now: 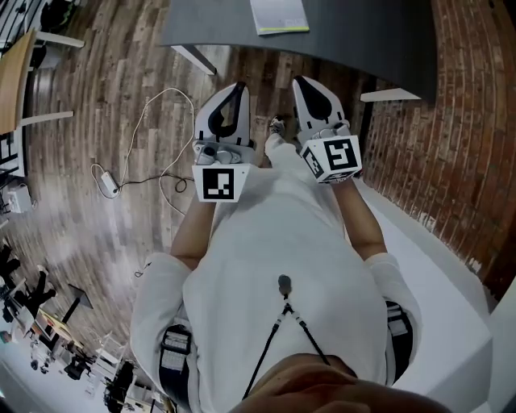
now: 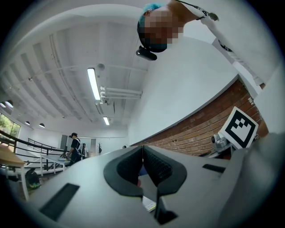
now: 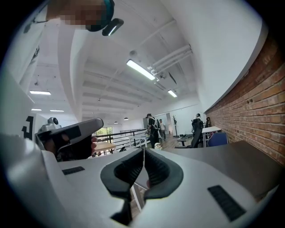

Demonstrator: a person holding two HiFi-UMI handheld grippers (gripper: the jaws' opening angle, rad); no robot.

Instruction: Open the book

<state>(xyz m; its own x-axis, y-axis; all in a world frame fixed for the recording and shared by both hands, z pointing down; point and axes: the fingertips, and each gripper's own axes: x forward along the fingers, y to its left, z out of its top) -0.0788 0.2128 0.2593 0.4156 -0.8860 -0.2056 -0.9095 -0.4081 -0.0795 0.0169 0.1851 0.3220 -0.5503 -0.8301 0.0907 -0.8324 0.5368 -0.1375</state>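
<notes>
A closed book [image 1: 279, 15] with a white cover and a yellow-green edge lies on the grey table [image 1: 363, 36] at the top of the head view. Both grippers are held side by side in front of the person's chest, short of the table and pointing towards it. My left gripper [image 1: 236, 88] has its jaws pressed together with nothing between them, as the left gripper view [image 2: 143, 149] also shows. My right gripper [image 1: 306, 84] is likewise shut and empty, its pads meeting in the right gripper view [image 3: 143, 154]. Neither touches the book.
A brick wall [image 1: 472, 121] runs along the right, with a white ledge [image 1: 439, 278] beside the person. A white cable and charger [image 1: 153, 153] lie on the wood floor at the left. Several people stand far off in the room [image 3: 153, 129].
</notes>
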